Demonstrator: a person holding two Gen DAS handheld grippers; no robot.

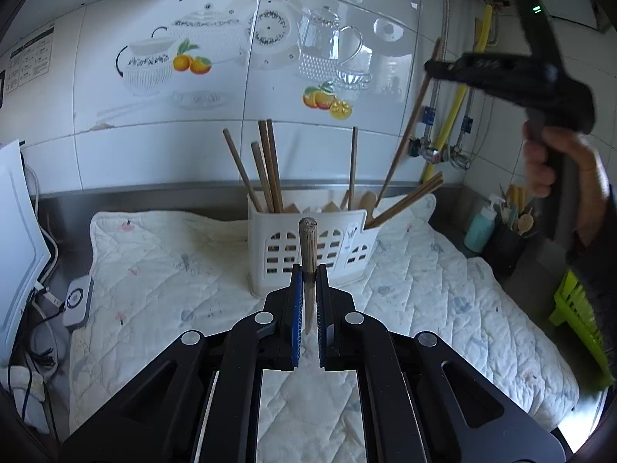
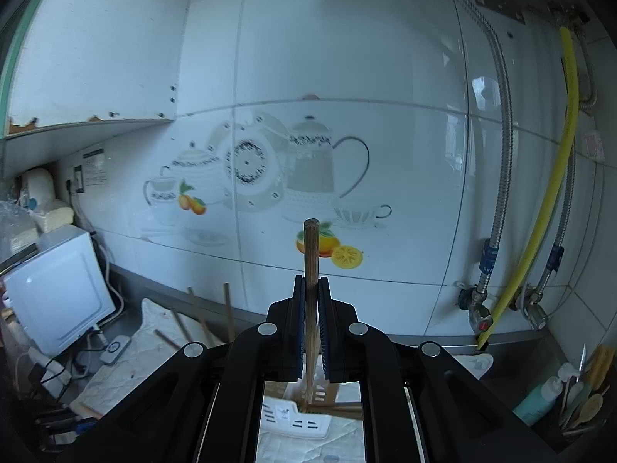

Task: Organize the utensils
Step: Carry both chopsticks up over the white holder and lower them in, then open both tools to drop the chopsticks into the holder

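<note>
Broadly, a quilted mat (image 1: 424, 270) carries the white caddy (image 1: 308, 250), already stocked with chopsticks. Each hand-held gripper pinches one chopstick: the left gripper (image 1: 307, 270) low before the caddy, the right gripper (image 2: 311, 283) high above it. Likely risks: the thin sticks could pivot in the pads, miss a slot, or tip the light caddy. Wall notices are too small to read

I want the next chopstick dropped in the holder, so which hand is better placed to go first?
Probably the right. Seen from the left wrist, the right gripper hangs high beside the holder, its chopstick slanting down towards the right compartment. The left gripper grips its chopstick in front of the holder, lower.
</note>
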